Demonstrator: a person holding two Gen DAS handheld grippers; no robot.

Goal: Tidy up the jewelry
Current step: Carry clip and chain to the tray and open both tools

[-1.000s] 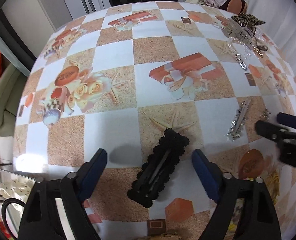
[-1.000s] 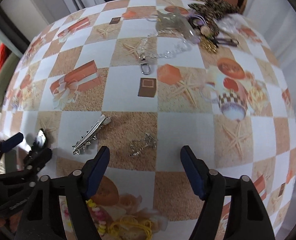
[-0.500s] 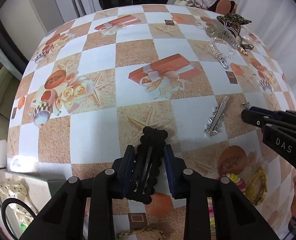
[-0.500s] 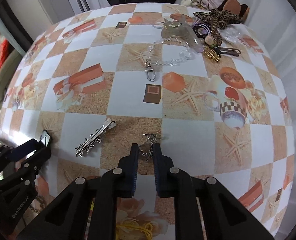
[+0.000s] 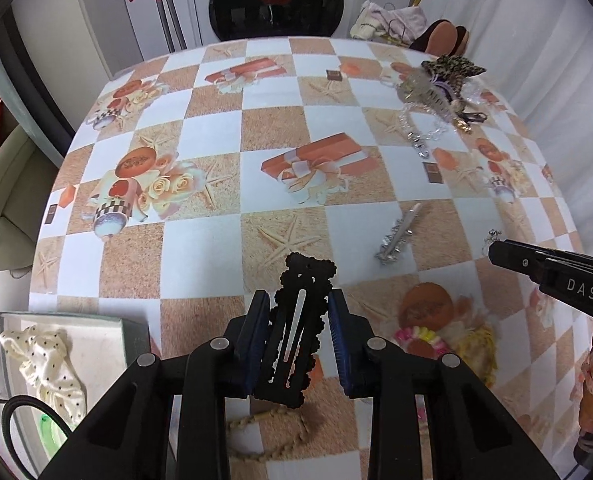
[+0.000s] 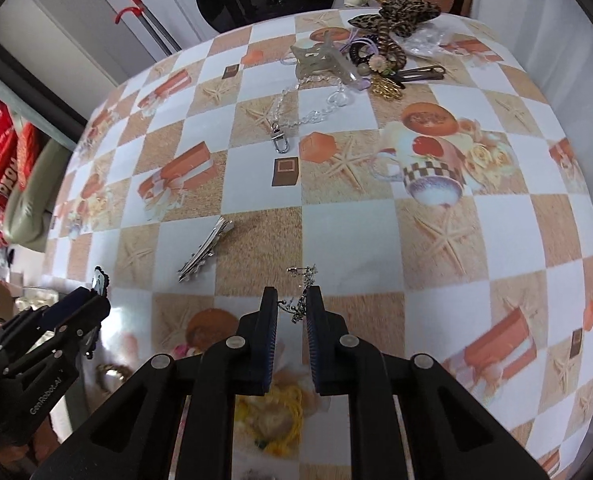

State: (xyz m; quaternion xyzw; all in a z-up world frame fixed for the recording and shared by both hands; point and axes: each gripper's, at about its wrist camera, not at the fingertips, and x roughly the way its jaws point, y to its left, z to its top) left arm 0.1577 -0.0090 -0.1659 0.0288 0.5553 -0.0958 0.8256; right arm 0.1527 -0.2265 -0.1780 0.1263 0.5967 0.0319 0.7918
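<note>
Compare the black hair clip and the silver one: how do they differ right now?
The black hair clip is wide, scallop-edged and clamped in the left gripper; the silver hair clip is slim, spiky and lies free on the table. Both are elongated clips.

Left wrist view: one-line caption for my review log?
Left gripper shut on black scalloped hair clip above checkered tablecloth; silver clip lies beyond.
</note>
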